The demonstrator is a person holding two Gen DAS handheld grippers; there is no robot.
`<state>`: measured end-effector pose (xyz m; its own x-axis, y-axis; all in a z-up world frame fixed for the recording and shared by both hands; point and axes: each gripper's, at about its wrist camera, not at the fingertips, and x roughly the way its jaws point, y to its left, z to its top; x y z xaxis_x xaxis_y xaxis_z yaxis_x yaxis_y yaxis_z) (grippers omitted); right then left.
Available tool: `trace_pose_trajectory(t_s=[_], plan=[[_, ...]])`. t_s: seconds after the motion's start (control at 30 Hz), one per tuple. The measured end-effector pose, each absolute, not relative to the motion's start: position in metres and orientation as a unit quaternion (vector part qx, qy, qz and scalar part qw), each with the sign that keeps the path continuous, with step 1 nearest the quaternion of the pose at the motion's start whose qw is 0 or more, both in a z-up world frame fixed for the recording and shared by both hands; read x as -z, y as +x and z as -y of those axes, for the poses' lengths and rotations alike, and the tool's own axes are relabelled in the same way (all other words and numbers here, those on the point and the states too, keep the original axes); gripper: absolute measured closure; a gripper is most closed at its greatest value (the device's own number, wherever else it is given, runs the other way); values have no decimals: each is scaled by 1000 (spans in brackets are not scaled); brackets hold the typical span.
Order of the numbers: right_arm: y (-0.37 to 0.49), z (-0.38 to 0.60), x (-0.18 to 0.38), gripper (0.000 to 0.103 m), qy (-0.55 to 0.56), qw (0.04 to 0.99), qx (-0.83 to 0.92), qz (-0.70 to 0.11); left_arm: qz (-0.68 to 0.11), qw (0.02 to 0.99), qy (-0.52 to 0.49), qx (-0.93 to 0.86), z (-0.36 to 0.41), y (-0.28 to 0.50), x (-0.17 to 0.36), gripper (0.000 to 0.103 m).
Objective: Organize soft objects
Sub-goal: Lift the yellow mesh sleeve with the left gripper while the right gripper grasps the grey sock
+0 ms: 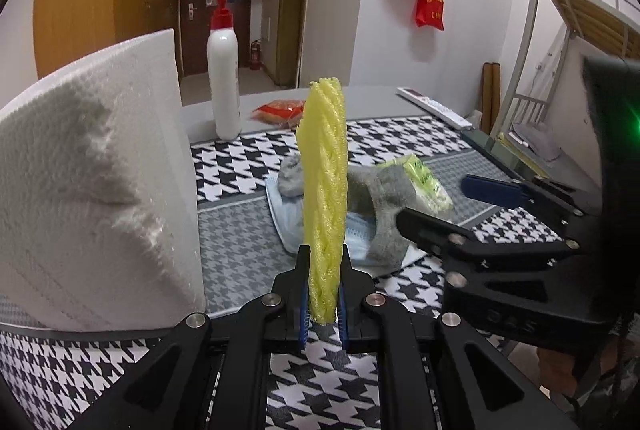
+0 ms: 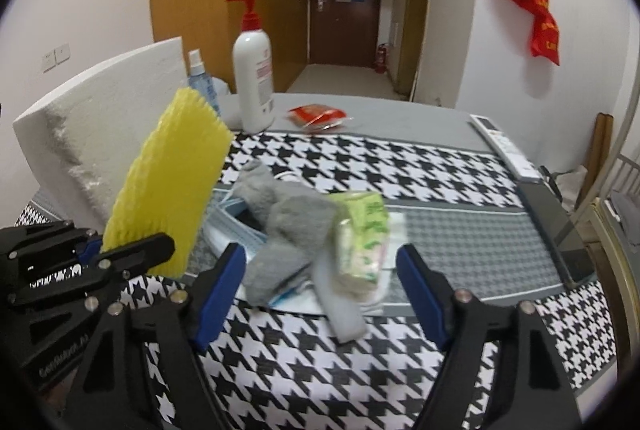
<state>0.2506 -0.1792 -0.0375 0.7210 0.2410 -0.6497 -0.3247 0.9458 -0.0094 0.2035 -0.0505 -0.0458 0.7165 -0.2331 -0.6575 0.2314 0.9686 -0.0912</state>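
Right tongs (image 2: 320, 294) stand spread before the grey sock (image 2: 288, 230), whose long axis runs toward me between the blue pads; I judge this hand nearer it. Beside the sock, my left tongs (image 1: 324, 294) pinch yellow foam netting (image 1: 325, 190) upright above the surface (image 2: 460, 238).

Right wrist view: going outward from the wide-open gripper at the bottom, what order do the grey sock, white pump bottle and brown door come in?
From the right gripper:
1. Grey sock, just ahead between the fingers.
2. White pump bottle, far table edge, left.
3. Brown door, down the hallway.
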Motion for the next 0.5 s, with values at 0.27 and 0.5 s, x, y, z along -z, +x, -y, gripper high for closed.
trace_pose_trajectory(t_s=[0.27, 0.5], plan=[[264, 166, 45, 43, -59, 911, -171, -370, -355, 927, -8, 124, 42, 202, 47, 92], [271, 163, 52, 58, -52, 905, -169, -386, -353, 926, -7, 130, 41, 200, 48, 92]])
